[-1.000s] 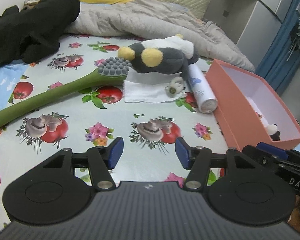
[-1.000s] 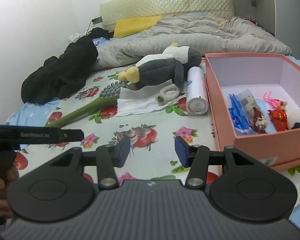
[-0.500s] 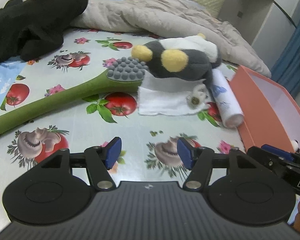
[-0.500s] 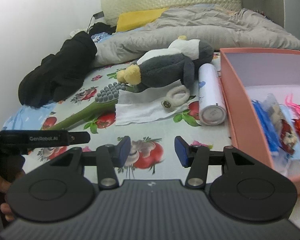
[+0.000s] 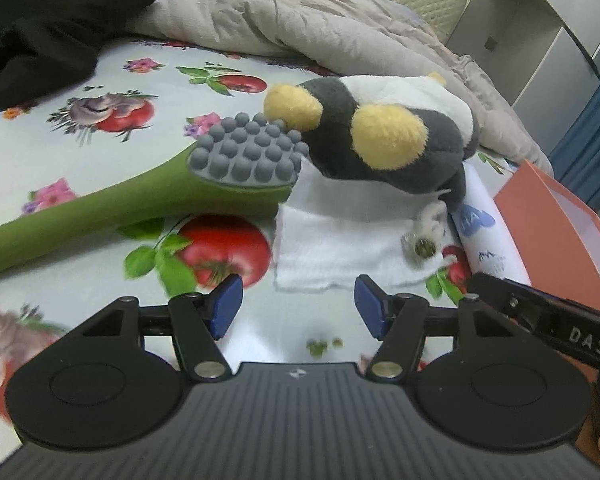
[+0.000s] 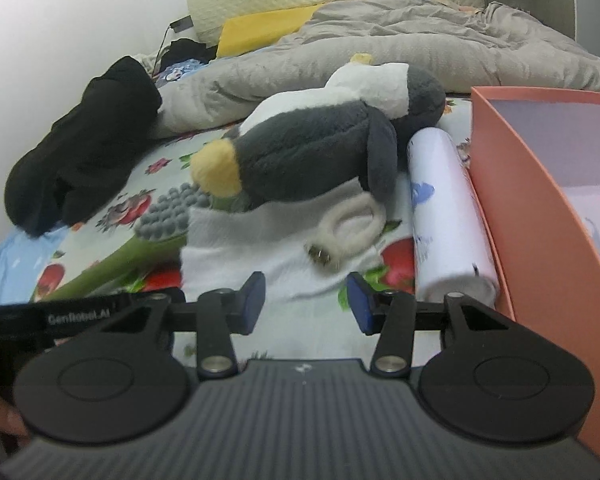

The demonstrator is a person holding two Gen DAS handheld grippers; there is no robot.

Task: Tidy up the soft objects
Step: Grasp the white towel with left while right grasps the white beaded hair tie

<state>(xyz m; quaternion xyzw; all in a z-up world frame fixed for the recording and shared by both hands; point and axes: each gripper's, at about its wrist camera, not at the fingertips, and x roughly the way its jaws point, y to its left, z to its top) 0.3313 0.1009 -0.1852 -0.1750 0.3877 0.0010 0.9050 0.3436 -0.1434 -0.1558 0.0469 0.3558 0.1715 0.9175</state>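
Left wrist view is showing the plush penguin (image 5: 384, 136) lying in the upper middle of the frame, its yellow feet facing the camera and its far end hidden behind its own body. It is resting on a folded white cloth (image 5: 340, 236), whose upper part is lying covered beneath the toy. A small fuzzy white ring (image 5: 428, 228) is sitting on the cloth at middle right, blurred and hard to make out. The left claw (image 5: 296, 308) is hovering released at lower center, its blue pads spread apart, holding nothing, just short of the cloth's near edge. A green massage stick (image 5: 112, 204) with a grey nubbed head is running off the left edge, its head touching the penguin's foot. The right tool is cutting into the lower right corner.

Right wrist view is showing the penguin (image 6: 320, 152) at center, side-on, with the ring (image 6: 352, 224) below it on the cloth (image 6: 244, 248). The right claw (image 6: 306, 304) is also spread and empty at lower center. A white roll (image 6: 444, 216) is lying between the penguin and the orange box (image 6: 540, 216), which is being cut off at the right edge. A black garment (image 6: 80, 160) is lying at left, a grey quilt (image 6: 420, 48) across the top, all on the fruit-print bed sheet (image 6: 288, 340).
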